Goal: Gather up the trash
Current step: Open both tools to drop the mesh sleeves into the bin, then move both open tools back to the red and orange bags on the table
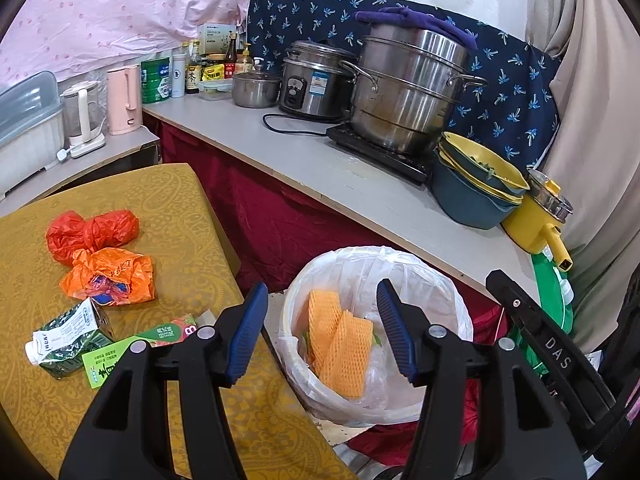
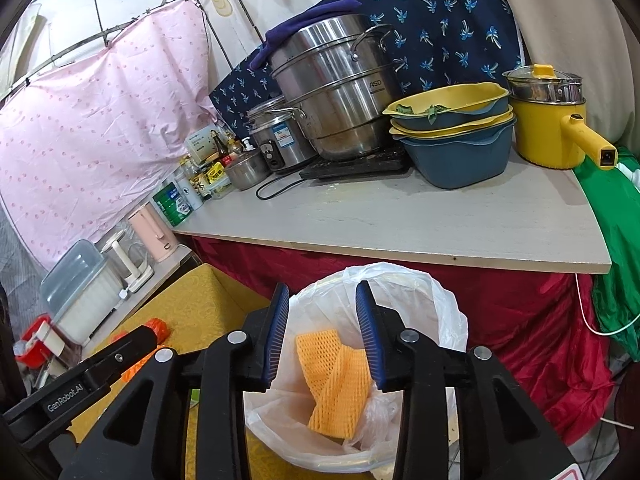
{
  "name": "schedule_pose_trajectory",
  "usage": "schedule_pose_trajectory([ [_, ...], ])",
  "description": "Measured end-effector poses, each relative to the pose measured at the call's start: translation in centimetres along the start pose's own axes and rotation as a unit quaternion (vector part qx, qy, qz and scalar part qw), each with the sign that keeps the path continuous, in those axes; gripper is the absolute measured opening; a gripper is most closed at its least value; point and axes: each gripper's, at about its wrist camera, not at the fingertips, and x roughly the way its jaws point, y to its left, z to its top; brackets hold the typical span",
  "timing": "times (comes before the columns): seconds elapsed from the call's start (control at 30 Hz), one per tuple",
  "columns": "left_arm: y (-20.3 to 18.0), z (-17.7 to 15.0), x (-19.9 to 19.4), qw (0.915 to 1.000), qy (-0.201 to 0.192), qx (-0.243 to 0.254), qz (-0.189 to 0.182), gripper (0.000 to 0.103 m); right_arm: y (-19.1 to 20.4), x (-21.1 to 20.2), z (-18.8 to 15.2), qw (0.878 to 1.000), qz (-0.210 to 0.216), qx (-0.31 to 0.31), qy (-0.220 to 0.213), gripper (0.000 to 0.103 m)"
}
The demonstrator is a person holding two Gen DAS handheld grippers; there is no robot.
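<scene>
Two pieces of orange foam netting (image 1: 340, 344) lie inside the white-lined trash bin (image 1: 448, 308), which stands on the floor between the yellow-clothed desk (image 1: 168, 208) on the left and the grey counter (image 1: 360, 184) behind it. Both tools hang over the bin: the left tool (image 1: 322, 334) has its blue pads spread apart with nothing between them, and the right tool (image 2: 322, 334) is likewise parted and empty above the netting. More trash waits on the desk, well apart from the bin: a red plastic bag (image 1: 90, 232), an orange plastic bag (image 1: 110, 278), a crushed milk carton (image 1: 66, 338) and a green box (image 1: 136, 350) touching it.
</scene>
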Motion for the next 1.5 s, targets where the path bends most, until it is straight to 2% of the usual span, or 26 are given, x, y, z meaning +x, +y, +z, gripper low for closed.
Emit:
schedule_pose_trajectory([
  [0.13,0.9,0.1,-0.5,1.0,-0.005,-0.006,0.004,0.059,0.9,-0.2,-0.1,1.0,0.004,-0.005,-0.002,0.04],
  [0.3,2.4,0.3,-1.4,0.9997,-0.012,-0.019,0.01,0.063,2.6,-0.3,-0.1,1.0,0.012,-0.016,-0.001,0.041],
  [0.6,6.6,0.5,-3.4,0.9981,-0.025,-0.046,0.033,0.065,6.8,-0.2,-0.6,0.998,0.036,-0.043,0.006,0.042],
  [0.77,9.8,0.4,-4.5,0.9962,-0.03,-0.061,0.054,0.067,9.6,0.1,-1.2,0.997,0.053,-0.059,0.012,0.048],
  [1.1,17.8,-0.1,-6.3,0.9884,-0.034,-0.102,0.107,0.072,16.4,2.2,-4.0,0.989,0.095,-0.102,0.05,0.052],
  [1.43,25.3,-0.4,-7.0,0.9777,-0.033,-0.136,0.157,0.072,22.8,6.5,-7.4,0.976,0.127,-0.14,0.104,0.052],
  [1.5,26.2,-0.3,-6.7,0.9767,-0.03,-0.14,0.16,0.077,23.7,7.6,-8.2,0.974,0.131,-0.144,0.117,0.052],
])
